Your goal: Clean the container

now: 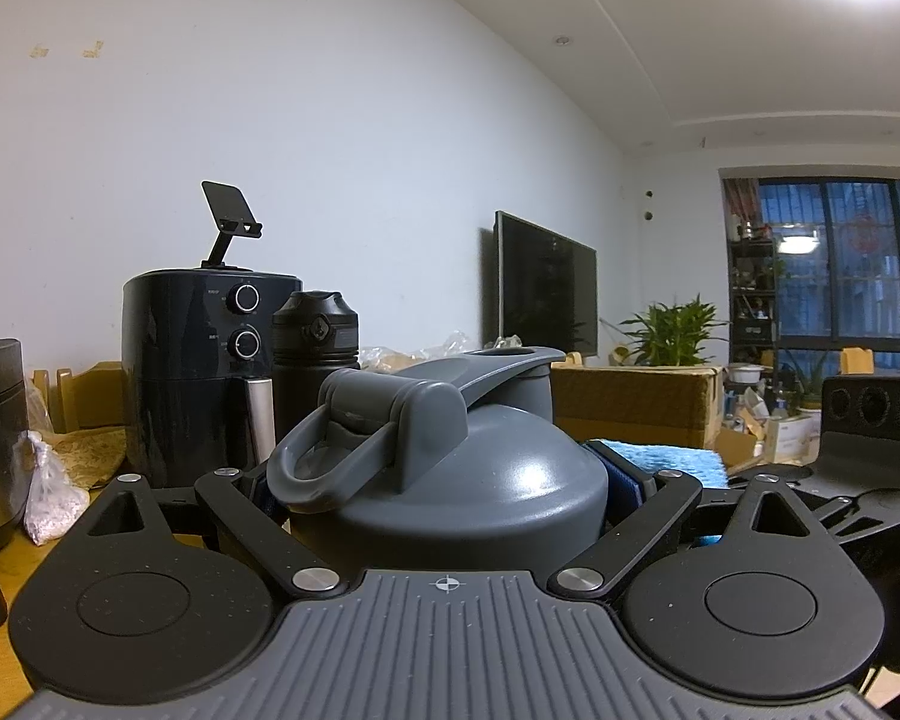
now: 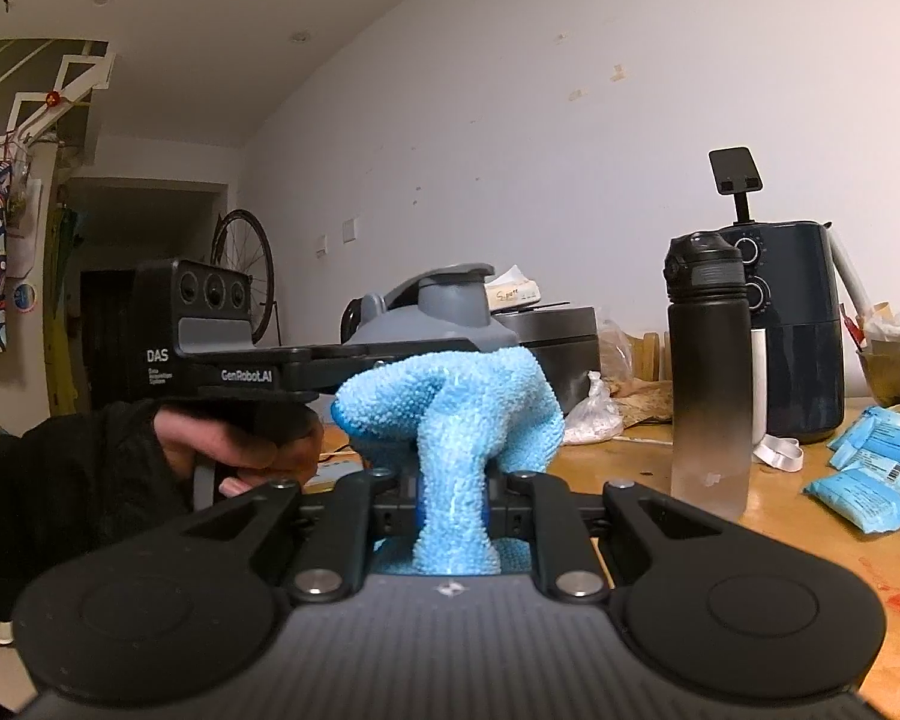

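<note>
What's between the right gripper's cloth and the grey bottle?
Nothing visible. The blue cloth, clamped in the right gripper, lies against the grey bottle, which the left gripper holds. The black bottle stands off to the side.

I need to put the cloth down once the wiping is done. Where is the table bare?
The clearest bare wood lies between the black bottle and the blue packets, running toward the near edge. Behind the bottle it is crowded: air fryer, white bag, brown paper. The left side is blocked by the other gripper.

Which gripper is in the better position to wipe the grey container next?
Right. The right gripper already pinches the blue cloth beside the grey container, which the left gripper is clamping.
</note>
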`<state>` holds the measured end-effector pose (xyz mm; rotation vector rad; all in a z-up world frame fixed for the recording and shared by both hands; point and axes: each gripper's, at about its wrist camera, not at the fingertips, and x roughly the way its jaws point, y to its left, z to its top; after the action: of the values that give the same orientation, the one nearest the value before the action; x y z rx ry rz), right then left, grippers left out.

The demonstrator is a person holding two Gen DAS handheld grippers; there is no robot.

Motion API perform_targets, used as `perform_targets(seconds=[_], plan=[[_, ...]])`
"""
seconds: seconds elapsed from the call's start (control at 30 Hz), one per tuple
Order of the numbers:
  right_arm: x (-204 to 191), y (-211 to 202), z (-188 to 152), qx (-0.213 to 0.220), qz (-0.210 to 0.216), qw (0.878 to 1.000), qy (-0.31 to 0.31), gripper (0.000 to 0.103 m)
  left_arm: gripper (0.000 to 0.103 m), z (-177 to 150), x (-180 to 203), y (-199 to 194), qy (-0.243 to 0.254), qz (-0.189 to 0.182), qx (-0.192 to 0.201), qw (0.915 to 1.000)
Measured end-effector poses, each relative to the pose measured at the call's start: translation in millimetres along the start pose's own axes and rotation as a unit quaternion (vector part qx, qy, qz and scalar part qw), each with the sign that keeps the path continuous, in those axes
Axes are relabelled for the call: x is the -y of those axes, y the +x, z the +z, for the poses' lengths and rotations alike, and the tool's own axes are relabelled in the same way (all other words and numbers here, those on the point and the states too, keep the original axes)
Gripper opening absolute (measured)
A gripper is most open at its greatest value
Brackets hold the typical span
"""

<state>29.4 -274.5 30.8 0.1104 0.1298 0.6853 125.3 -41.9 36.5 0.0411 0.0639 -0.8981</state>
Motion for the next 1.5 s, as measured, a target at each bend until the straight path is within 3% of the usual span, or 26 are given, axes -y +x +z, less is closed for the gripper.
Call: perform_targets(seconds=[0.57, 1.43, 1.5], plan=[[8.1, -44.9, -2.7, 0.001, -0.037, 0.999, 0.002, 0.011, 0.095, -0.9, 0.5, -2.2, -0.001, 0.005, 0.001, 1.0000], [9.9, -48.7, -9.4, -0.002, -0.047, 0.999, 0.016, 0.014, 0.097, 1.7, 4.4, -1.2, 0.004, 0.026, -0.008, 0.9996], [9.7, -48.9, -9.6, -0.002, -0.048, 0.999, 0.017, 0.014, 0.103, 2.0, 6.5, -1.6, 0.008, 0.039, -0.005, 0.9992]])
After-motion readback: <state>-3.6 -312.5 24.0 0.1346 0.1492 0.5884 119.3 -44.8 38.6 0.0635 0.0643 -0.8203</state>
